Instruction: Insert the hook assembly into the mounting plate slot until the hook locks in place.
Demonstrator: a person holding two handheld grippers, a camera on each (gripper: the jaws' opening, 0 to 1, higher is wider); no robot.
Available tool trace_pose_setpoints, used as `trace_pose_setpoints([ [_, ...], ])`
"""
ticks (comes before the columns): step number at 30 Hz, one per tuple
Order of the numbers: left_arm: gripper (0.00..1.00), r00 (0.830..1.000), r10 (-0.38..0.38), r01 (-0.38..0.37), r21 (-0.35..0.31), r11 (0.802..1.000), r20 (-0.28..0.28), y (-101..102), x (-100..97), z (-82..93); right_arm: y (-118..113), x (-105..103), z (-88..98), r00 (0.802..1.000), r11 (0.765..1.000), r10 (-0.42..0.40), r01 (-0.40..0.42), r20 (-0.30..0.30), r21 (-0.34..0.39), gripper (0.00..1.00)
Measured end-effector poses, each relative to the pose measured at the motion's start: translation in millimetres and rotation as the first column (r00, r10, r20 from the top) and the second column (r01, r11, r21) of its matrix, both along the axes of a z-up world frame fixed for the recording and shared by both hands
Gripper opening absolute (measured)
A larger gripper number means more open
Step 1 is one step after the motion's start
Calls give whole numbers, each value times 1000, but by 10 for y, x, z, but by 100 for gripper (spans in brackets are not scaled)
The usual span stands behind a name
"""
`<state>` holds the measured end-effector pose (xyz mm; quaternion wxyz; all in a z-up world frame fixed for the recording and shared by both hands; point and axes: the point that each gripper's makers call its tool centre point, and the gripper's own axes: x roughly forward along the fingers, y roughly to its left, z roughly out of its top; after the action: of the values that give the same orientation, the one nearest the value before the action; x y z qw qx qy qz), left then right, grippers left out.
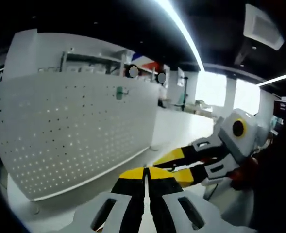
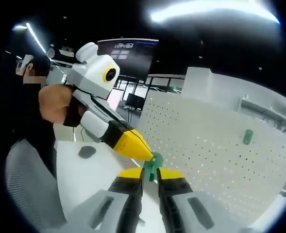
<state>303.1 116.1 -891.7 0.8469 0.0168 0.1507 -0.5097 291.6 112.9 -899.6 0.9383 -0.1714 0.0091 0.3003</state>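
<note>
**Green hook in the right gripper, pegboard not yet reached**

The right gripper [image 2: 150, 175] pinches a small green hook [image 2: 152, 165] between its yellow tips, the hook standing up out of the jaws. The left gripper [image 2: 142, 149], held in a hand [image 2: 55, 104], comes in from the left in the right gripper view with its yellow tips pressed together and touching or just beside the hook; which of the two I cannot tell. In the left gripper view that gripper's own fingers [image 1: 133, 177] lie closed against each other with nothing seen between them, and the right gripper [image 1: 179, 165] enters from the right.

The plate [image 2: 215, 141] is a white perforated board standing upright, to the right and farther off. A second green hook [image 2: 248, 137] already hangs high on it, and shows again in the left gripper view [image 1: 119, 92].

The hook is probably still being settled in the grip. To do this well, I would square it in the right jaws first, back tabs facing the board, then bring it in flat to a row of holes and press down until it seats. A tilted hook would likely catch on one hole and twist out of the pinch. The left gripper could steady the board edge, clear of the chosen holes.

The board rests on a white table [image 2: 99, 170], where a small dark object [image 2: 87, 152] lies near the left. Beyond are shelves, bright windows, ceiling light strips and a dark wall screen
</note>
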Motion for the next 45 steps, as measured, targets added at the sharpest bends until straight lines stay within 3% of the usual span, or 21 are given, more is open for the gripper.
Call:
trace_pose_setpoints([
  [6,1,1000,-6,6,-7,1000,-7,-27,-17,9,-4,13,3,1000,1000,-2,2,4,-9,4],
  [34,1,999,-12,12,-9,1000,-31,-83,-47,-8,-66,37,-24,1000,999,-30,30,2,-20,2],
  [45,1,1000,-21,21,4,1000,15,-87,-43,-13,-79,53,-31,999,999,-32,32,-23,12,1],
])
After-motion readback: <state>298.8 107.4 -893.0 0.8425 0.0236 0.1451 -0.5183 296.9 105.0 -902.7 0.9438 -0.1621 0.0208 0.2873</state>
